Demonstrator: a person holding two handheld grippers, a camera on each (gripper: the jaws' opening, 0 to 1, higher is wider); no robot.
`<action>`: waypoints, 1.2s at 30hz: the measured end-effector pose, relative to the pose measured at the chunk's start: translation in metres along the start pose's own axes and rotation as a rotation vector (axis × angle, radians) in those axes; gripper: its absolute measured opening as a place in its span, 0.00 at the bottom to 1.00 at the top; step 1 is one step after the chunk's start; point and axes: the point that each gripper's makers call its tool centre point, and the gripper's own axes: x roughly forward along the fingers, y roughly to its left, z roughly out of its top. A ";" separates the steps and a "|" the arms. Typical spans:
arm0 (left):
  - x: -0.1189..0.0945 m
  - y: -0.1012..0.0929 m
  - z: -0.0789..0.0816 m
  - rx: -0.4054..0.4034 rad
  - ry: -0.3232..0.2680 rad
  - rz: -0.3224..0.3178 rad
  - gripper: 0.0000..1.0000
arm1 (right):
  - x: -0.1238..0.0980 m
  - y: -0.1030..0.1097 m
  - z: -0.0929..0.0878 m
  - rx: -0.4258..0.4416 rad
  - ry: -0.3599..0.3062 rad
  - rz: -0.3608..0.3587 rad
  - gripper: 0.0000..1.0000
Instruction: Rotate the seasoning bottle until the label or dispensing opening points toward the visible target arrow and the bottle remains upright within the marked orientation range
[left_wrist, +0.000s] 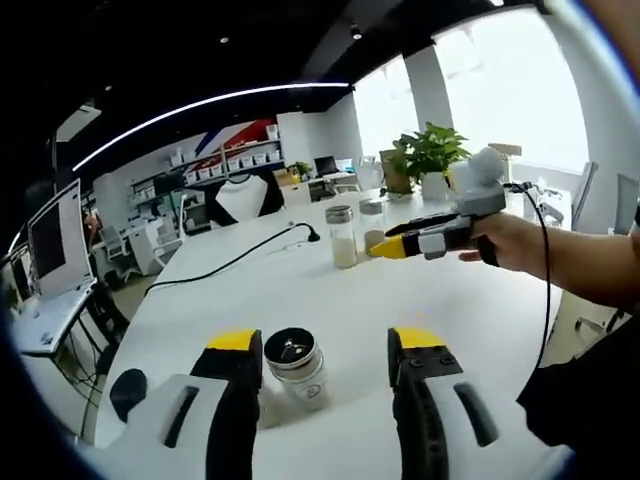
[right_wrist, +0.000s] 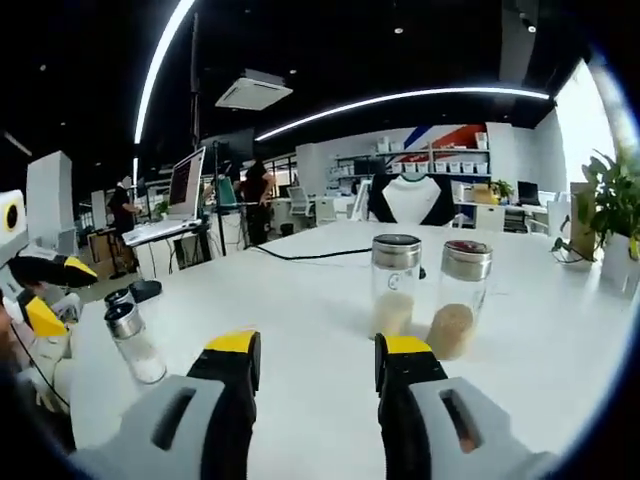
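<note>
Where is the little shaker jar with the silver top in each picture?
Left gripper view: the small shaker jar stands low in the middle, between that gripper's open jaws.
Right gripper view: it stands at the lower left, beside the left gripper.
Shared landmark: the two tall seasoning bottles on the white table.

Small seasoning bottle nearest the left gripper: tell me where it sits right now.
In the left gripper view the small seasoning bottle stands upright on the white table, between the left gripper's open jaws, nearer the left-hand one; two taller jars stand farther back.
</note>
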 end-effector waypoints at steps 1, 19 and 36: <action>-0.001 0.002 -0.001 -0.004 0.001 0.002 0.53 | 0.002 -0.002 0.001 -0.001 -0.002 -0.005 0.44; 0.002 0.002 0.005 -0.009 0.002 0.000 0.52 | 0.059 -0.053 0.030 -0.057 -0.017 -0.170 0.47; -0.002 0.011 0.003 -0.004 0.014 0.016 0.51 | 0.080 -0.069 0.045 -0.039 -0.048 -0.256 0.47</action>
